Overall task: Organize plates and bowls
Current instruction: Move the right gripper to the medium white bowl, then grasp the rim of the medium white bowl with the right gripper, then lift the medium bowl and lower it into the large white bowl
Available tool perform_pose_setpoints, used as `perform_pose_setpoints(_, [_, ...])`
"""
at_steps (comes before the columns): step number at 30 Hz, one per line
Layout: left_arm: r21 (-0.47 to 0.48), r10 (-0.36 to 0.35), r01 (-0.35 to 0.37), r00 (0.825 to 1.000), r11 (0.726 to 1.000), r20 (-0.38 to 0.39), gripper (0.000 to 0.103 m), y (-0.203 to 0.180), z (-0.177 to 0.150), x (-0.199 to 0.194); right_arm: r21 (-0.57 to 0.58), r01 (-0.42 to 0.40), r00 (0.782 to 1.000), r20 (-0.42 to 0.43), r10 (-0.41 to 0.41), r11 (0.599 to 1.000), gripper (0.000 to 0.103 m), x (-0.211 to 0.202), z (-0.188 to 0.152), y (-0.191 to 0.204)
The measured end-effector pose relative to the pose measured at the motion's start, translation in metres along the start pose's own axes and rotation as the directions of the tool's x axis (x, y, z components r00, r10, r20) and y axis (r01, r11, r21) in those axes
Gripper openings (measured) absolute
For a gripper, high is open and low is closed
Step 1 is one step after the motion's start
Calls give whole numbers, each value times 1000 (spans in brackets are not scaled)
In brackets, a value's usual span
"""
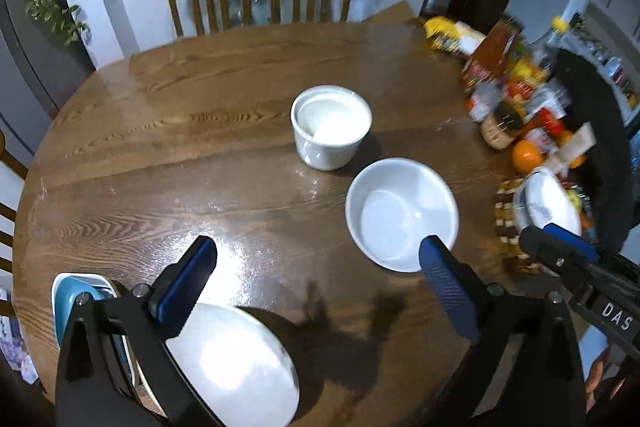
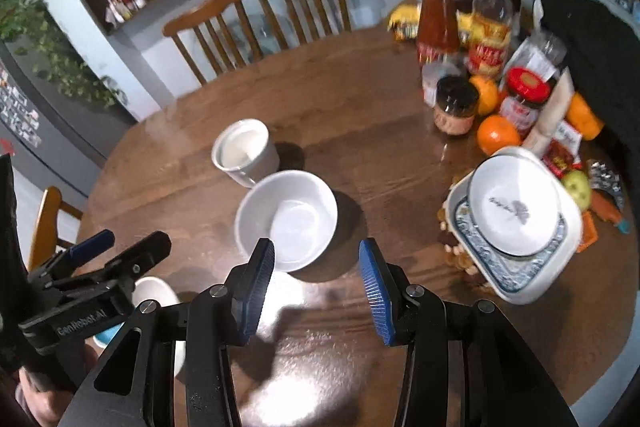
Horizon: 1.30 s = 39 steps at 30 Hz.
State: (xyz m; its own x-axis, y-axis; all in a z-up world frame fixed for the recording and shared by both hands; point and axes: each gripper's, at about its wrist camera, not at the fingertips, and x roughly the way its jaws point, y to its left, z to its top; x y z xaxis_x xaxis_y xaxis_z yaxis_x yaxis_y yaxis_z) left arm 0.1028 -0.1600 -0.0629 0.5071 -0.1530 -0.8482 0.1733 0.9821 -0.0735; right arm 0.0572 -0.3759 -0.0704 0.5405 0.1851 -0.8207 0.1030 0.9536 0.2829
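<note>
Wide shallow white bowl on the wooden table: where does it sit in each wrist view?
Left wrist: wide shallow white bowl right of centre, above the right finger.
Right wrist: same bowl centre-left, above the left finger.
Shared landmark: tall straight-sided white cup, just up-left of the bowl in both.

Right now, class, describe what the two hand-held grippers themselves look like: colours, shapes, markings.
Both are black angular frames with silver screws and ribbed blue finger pads. The left hand-held gripper carries white lettering reading GenRobot.AI; the right hand-held gripper shows white letters DAS.
</note>
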Motion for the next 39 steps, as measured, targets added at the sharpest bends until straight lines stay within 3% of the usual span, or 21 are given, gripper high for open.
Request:
perform_pose_setpoints(7, [18, 16, -15, 997, 1000, -80, 92, -7, 5, 48, 40, -21, 997, -72, 24, 999, 45, 56, 12, -15])
perform_pose_setpoints(15, [48, -21, 29, 986, 998, -163, 69, -20, 3, 84, 66, -58, 989, -135, 66, 996, 45, 92, 18, -24])
perform_pose_setpoints(17, [51, -36, 45, 984, 998, -177, 56, -22, 1, 89, 64, -58, 987, -147, 67, 996, 45, 96, 18, -24])
perform_pose_setpoints(21, [53, -52, 64, 980, 997, -192, 44, -24, 0, 95, 53, -65, 985, -159, 73, 996, 45, 102, 19, -25])
perform_pose_setpoints(23, [52, -60, 72, 979, 996, -192, 35, -26, 0, 97, 46, -73, 983, -163, 79, 996, 42, 104, 19, -24])
perform_pose_setpoints(26, [53, -71, 83, 979, 995, -193, 24, -26, 0, 98, 45, -84, 982, -163, 90, 995, 28, 106, 19, -23])
perform_pose_setpoints(28, [56, -75, 88, 978, 995, -193, 23, -26, 0, 98, 50, -96, 981, -166, 103, 994, 18, 109, 18, -23])
perform_pose_setpoints(30, [63, -78, 91, 979, 994, -188, 23, -26, -1, 97, 49, -102, 979, -171, 109, 994, 16, 110, 16, -22])
perform_pose_setpoints(39, [106, -85, 104, 982, 989, -167, 21, -31, -5, 86, 60, -121, 978, -165, 129, 991, 11, 99, 7, -21])
